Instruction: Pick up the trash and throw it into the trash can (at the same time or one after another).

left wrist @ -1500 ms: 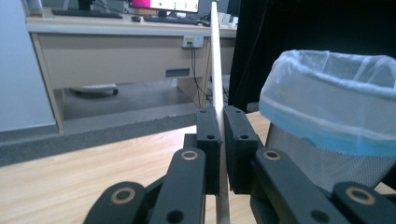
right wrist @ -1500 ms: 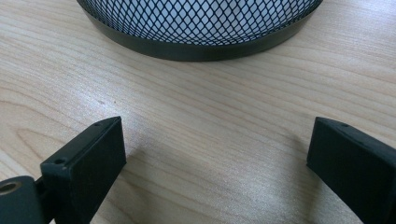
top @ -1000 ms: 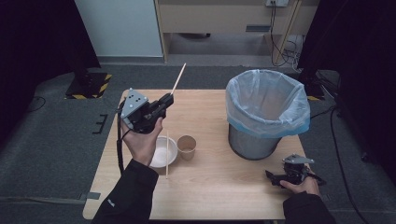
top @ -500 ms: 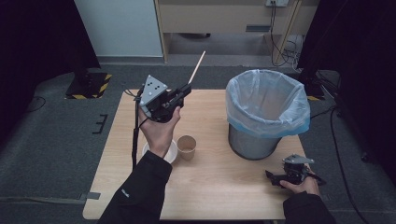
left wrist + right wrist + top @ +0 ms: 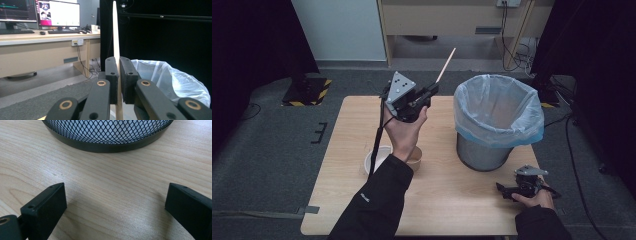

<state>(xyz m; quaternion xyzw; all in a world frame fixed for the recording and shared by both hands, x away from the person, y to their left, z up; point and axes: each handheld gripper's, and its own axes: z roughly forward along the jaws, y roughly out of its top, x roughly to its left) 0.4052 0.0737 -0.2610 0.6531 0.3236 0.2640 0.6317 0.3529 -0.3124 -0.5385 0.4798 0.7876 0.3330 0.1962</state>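
We had swung the left gripper [image 5: 428, 94], clamped on the stick [image 5: 445, 65], toward the bin [image 5: 498, 116], nearing the drop; right gripper [image 5: 508, 191] gaped wide.

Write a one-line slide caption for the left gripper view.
Left gripper clamps an upright wooden stick, with the bag-lined trash bin just beyond it.

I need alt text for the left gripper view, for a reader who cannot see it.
The left gripper is shut on a thin wooden stick that points up. Behind it to the right stands a bin lined with a clear bag, and to the left a desk with monitors.
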